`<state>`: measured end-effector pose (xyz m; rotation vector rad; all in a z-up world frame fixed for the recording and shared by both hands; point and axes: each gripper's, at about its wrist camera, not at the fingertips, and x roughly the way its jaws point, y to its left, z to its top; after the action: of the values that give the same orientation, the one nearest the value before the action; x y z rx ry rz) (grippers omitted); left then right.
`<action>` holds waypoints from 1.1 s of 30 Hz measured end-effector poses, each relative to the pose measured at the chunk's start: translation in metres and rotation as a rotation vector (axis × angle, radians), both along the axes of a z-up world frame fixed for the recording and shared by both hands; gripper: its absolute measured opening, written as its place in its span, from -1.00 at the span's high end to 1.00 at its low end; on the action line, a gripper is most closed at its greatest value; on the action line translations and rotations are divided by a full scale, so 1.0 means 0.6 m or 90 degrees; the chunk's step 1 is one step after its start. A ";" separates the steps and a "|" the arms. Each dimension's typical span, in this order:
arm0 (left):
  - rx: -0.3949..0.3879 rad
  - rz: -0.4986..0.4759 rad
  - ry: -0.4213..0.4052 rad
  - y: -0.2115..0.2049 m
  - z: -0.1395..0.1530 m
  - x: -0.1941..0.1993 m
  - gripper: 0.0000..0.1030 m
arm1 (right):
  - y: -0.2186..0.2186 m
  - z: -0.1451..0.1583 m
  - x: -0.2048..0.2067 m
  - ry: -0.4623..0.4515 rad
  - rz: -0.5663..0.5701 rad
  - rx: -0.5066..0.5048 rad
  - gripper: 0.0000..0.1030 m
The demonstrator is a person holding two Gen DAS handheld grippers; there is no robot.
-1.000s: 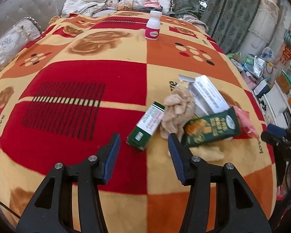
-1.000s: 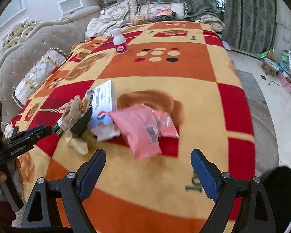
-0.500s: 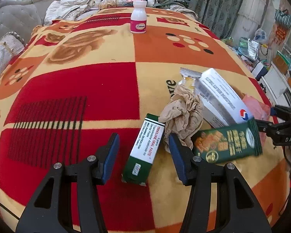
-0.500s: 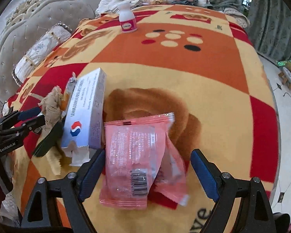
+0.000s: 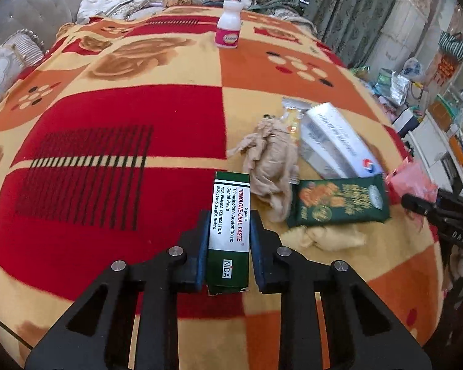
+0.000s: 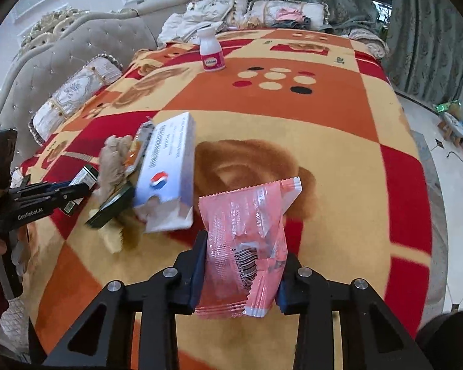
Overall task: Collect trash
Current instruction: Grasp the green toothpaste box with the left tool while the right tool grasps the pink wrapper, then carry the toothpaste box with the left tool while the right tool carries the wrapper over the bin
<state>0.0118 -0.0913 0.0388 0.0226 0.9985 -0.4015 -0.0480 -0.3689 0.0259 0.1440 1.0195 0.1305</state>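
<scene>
Trash lay in a loose heap on the blanket-covered bed (image 5: 114,141), and we had two pieces of it in hand. Our left tool (image 5: 228,240) was clamped on the green ointment box (image 5: 230,225), gripped along its long sides with the far end sticking out over the blanket. Our right tool (image 6: 239,273) was pinched on the pink wrapper (image 6: 247,231), which stood up crumpled between the pads.

We judged the wrapper the weaker hold: thin, slick film could slide out if we swung the tool fast. The box looked firm, yet a hard squeeze could crush the cardboard and loosen it.

Left on the bed were the beige rag (image 5: 271,163), the white carton (image 5: 333,141), the green packet (image 5: 339,202) and a yellow scrap (image 5: 330,236), all touching or overlapping. Lifting the box carelessly could drag the rag, which lay against its far corner. The white bottle (image 5: 228,27) stood well apart. No bin showed in either view, so we could not tell where to carry things.
</scene>
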 end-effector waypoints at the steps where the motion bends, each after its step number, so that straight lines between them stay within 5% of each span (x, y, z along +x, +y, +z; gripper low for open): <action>1: -0.002 -0.001 -0.004 -0.001 0.006 -0.008 0.58 | 0.001 0.003 -0.008 -0.001 -0.002 0.003 0.33; 20: -0.039 -0.141 -0.034 -0.159 0.063 -0.146 0.58 | -0.008 0.028 -0.152 -0.019 -0.054 0.000 0.33; 33: -0.053 -0.229 -0.027 -0.295 0.064 -0.196 0.58 | -0.088 0.038 -0.228 -0.021 -0.127 -0.016 0.33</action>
<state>-0.1059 -0.2685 0.0773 0.1367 0.9358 -0.7686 -0.1847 -0.4219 0.0490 0.2186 0.9675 -0.0614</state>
